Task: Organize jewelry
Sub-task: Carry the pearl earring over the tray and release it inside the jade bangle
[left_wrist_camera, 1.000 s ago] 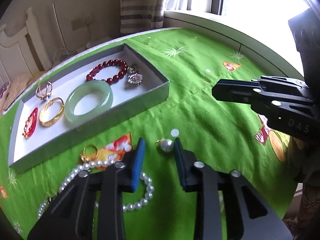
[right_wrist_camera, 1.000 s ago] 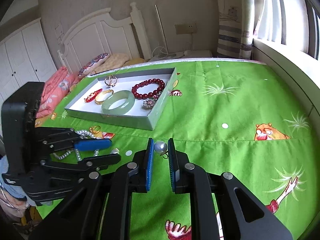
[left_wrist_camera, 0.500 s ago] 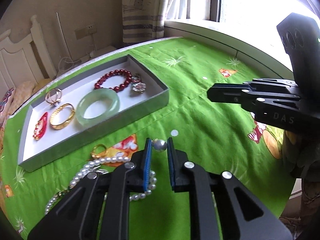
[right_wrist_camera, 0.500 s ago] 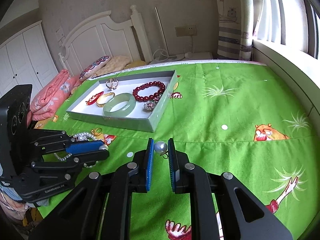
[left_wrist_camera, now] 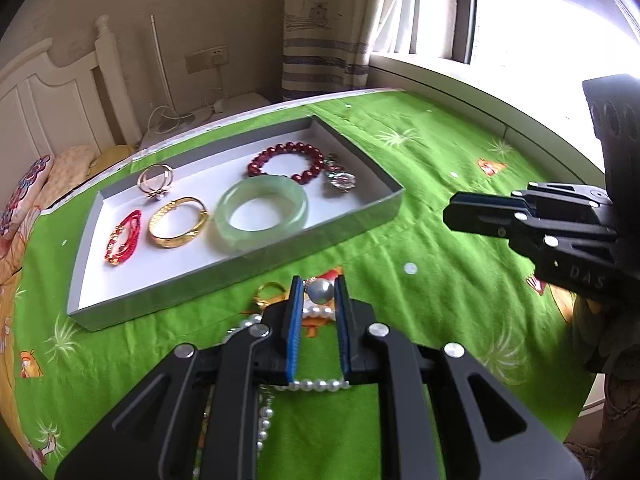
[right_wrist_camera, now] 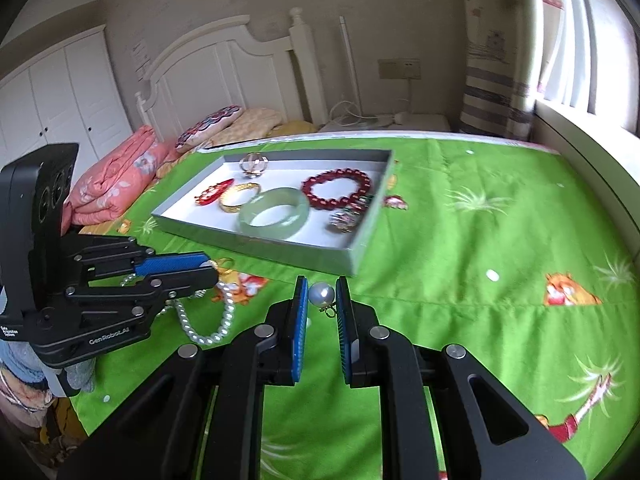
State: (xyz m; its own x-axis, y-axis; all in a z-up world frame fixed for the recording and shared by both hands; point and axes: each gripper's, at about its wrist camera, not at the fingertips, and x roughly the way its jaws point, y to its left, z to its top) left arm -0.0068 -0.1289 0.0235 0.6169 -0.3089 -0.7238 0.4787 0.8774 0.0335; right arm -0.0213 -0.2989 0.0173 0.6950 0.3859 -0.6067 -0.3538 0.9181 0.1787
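My left gripper (left_wrist_camera: 319, 286) is shut on a silvery pearl earring (left_wrist_camera: 320, 291), held above the green bedspread just in front of the grey tray (left_wrist_camera: 360, 220). My right gripper (right_wrist_camera: 321, 286) is shut on a second pearl earring (right_wrist_camera: 321, 294), its small hook hanging below. Each gripper shows in the other's view: the right gripper (left_wrist_camera: 450, 212) at the right, the left gripper (right_wrist_camera: 210, 270) at the left. The tray holds a jade bangle (left_wrist_camera: 262, 214), a red bead bracelet (left_wrist_camera: 280, 160), a gold bangle (left_wrist_camera: 176, 222), a red string bracelet (left_wrist_camera: 124, 236), rings (left_wrist_camera: 154, 180) and a brooch (left_wrist_camera: 340, 178).
A pearl necklace (left_wrist_camera: 320, 384) and a gold ring (left_wrist_camera: 268, 294) lie on the bedspread under my left gripper, near the tray's front wall. A white headboard (right_wrist_camera: 224, 64) and folded pink bedding (right_wrist_camera: 116, 176) stand behind the tray. The window sill (right_wrist_camera: 580, 148) runs along the right.
My left gripper shut on the pearl earring that lay between its open fingers, then lifted it and carried it toward the tray. The right gripper rose slightly, still holding its earring.
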